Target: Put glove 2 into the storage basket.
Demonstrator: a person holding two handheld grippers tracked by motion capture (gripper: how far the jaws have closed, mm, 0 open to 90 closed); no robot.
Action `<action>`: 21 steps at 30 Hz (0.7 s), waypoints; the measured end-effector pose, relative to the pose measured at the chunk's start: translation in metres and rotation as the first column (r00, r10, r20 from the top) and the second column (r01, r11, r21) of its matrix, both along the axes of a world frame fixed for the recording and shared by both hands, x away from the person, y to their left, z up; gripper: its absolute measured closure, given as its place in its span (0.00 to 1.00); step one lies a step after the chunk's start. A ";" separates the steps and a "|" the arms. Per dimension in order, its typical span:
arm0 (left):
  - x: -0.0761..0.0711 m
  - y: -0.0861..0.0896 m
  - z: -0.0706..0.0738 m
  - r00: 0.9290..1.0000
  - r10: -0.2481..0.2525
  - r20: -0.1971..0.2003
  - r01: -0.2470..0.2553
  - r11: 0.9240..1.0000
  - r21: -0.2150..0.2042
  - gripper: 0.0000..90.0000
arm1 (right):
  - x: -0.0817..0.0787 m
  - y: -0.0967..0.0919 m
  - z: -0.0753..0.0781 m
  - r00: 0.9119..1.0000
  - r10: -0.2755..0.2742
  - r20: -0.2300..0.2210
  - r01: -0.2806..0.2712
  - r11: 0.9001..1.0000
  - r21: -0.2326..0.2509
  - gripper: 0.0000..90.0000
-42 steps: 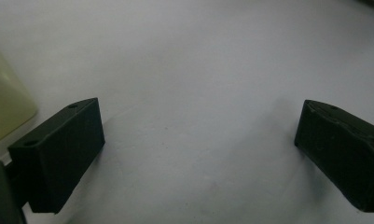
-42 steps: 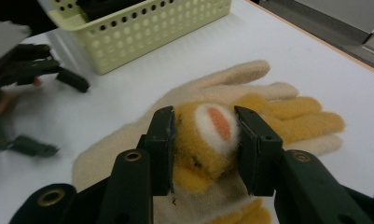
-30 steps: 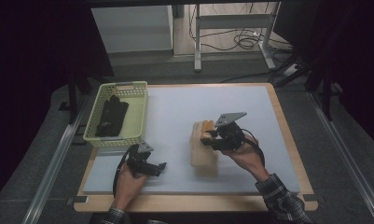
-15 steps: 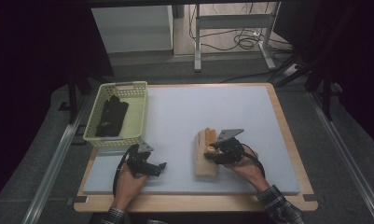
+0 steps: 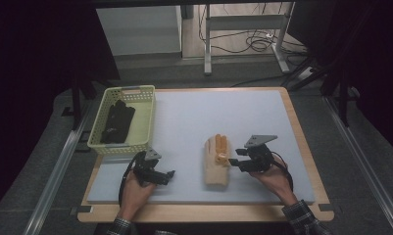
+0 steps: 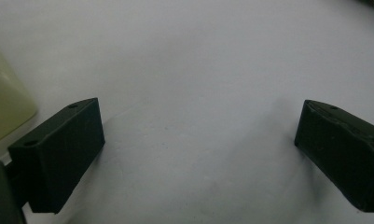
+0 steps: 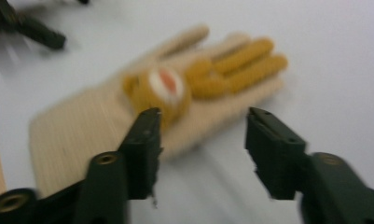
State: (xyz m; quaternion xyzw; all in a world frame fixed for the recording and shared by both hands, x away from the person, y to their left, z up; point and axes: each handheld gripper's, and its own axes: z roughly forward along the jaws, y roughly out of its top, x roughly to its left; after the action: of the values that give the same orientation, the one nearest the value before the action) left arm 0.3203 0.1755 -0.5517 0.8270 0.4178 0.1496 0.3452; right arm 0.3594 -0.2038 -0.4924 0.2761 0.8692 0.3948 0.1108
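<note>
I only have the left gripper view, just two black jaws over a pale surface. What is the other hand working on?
Observer: The right gripper is at a beige glove that lies flat on the table.
Operator: Is it gripping the glove?
Observer: No. In the right gripper view its jaws stand apart above the glove's edge, with nothing pressed between them.
Operator: What is that yellowish thing at my left edge?
Observer: A yellow basket, at the table's left side.
Operator: Anything in it?
Observer: Something dark lies inside; I cannot tell what it is.

Ribbed knit glove [image 7: 142, 107] (cloth) on matt table [image 5: 194, 117].
</note>
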 end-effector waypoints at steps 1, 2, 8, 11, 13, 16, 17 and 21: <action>0.000 0.000 0.000 1.000 0.002 -0.001 -0.002 1.000 -0.002 0.02 | -0.003 -0.002 -0.003 1.000 0.003 -0.002 -0.003 1.000 -0.006 0.67; 0.000 0.000 0.000 1.000 0.000 0.000 0.000 1.000 0.000 0.02 | -0.005 -0.004 -0.006 1.000 0.009 -0.009 -0.010 1.000 -0.008 0.72; 0.000 0.000 0.000 1.000 0.000 0.000 0.000 1.000 0.000 0.02 | -0.022 -0.001 -0.018 0.997 0.075 -0.019 -0.075 0.997 -0.012 0.98; 0.000 0.000 0.000 1.000 0.000 0.000 0.000 1.000 0.000 0.02 | -0.026 0.006 -0.024 0.995 0.096 -0.031 -0.097 0.995 -0.029 0.98; 0.000 0.000 0.000 1.000 0.000 0.000 0.000 1.000 0.000 0.02 | -0.027 0.011 -0.029 0.994 0.108 -0.033 -0.109 0.993 -0.041 0.98; 0.000 0.000 0.000 1.000 0.000 0.001 0.000 1.000 0.000 0.02 | -0.027 0.018 -0.034 0.993 0.113 -0.031 -0.115 0.992 -0.051 0.98; 0.000 0.000 0.000 1.000 0.000 0.001 0.000 1.000 0.000 0.02 | -0.027 0.020 -0.034 0.993 0.116 -0.033 -0.117 0.992 -0.047 0.98; 0.000 0.000 0.000 1.000 0.000 0.001 0.000 1.000 0.000 0.02 | -0.025 0.028 -0.037 0.992 0.121 -0.037 -0.122 0.992 -0.030 0.98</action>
State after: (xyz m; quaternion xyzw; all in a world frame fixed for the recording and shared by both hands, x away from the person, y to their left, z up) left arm 0.3203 0.1755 -0.5518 0.8269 0.4178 0.1498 0.3453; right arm 0.3340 -0.1762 -0.5296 0.2278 0.8925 0.3818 0.0758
